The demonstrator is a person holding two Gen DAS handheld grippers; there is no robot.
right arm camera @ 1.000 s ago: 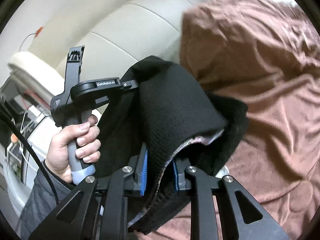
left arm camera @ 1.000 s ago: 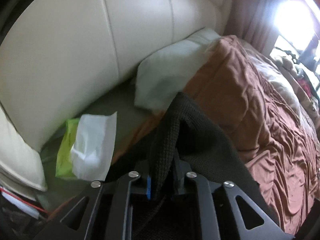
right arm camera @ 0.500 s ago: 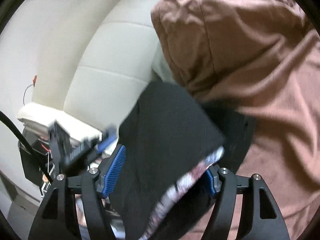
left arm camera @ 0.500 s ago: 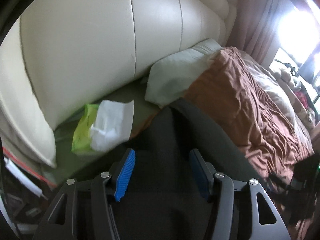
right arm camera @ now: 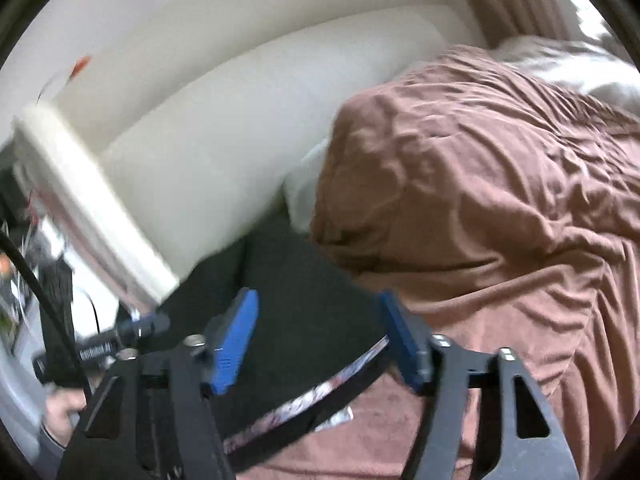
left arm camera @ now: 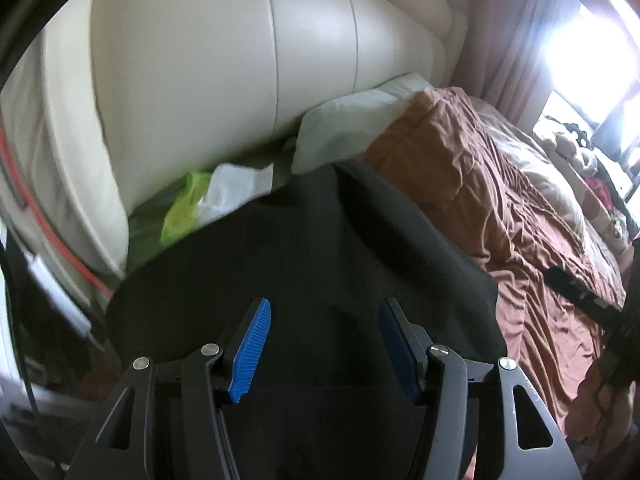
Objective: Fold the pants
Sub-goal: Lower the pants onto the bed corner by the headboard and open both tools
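The black pants [left arm camera: 320,264] lie folded in a dark bundle on the bed, near the headboard end. In the left wrist view my left gripper [left arm camera: 326,344] is open, its blue pads spread just above the bundle and holding nothing. In the right wrist view the pants [right arm camera: 296,304] show a patterned inner lining along their near edge. My right gripper [right arm camera: 320,344] is open over them and empty. The left gripper's handle [right arm camera: 96,348] shows at the lower left of the right wrist view.
A cream padded headboard [left arm camera: 224,80] stands behind. A pale pillow [left arm camera: 352,120] and a green and white packet [left arm camera: 208,200] lie by it. A rumpled brown blanket [left arm camera: 520,208] covers the bed to the right. A red cable [left arm camera: 52,232] runs along the left edge.
Both grippers were shut on the pants a second ago; both have opened and let go. The pants have dropped onto the bed and both grippers have drawn back above them.
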